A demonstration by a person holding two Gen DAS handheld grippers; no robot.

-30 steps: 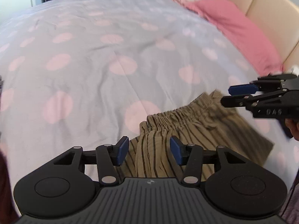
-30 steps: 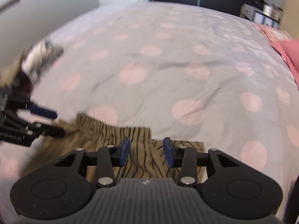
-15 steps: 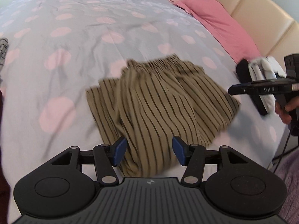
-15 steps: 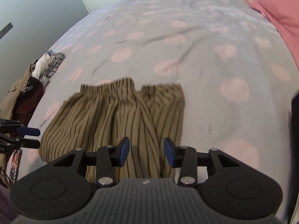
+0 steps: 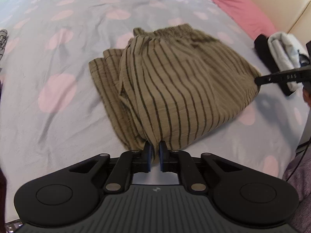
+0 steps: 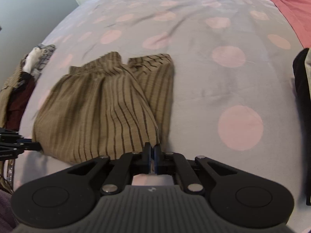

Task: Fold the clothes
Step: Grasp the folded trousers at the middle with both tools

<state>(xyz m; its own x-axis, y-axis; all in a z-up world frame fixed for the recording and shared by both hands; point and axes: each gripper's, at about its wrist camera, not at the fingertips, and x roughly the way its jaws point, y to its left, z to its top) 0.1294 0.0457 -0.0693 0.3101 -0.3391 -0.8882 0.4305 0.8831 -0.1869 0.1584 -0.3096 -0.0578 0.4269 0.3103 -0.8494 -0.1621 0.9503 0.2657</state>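
A tan garment with dark stripes (image 5: pixel 175 89) and an elastic waistband lies partly folded on the dotted bedcover (image 5: pixel 58 62). My left gripper (image 5: pixel 154 152) is at its near hem, jaws closing tight with a pinch of the cloth between the pads. In the right wrist view the same garment (image 6: pixel 97 112) spreads to the left, and my right gripper (image 6: pixel 152 150) is closing on its near right corner, pads pressed on the fabric. Each gripper shows in the other's view: the right gripper (image 5: pixel 259 80) at the garment's right corner, the left gripper (image 6: pixel 36 145) at its left corner.
A pink pillow (image 5: pixel 233 5) and a cream headboard (image 5: pixel 281 7) lie at the far right. Folded white and black clothes (image 5: pixel 279 56) sit close to the garment's right side. A heap of unfolded clothes (image 6: pixel 23 73) lies at the bed's left edge.
Both grippers went from open to shut on the garment's near hem corners. The hands moved in lower toward that near edge, and the garment now fills more of both views.
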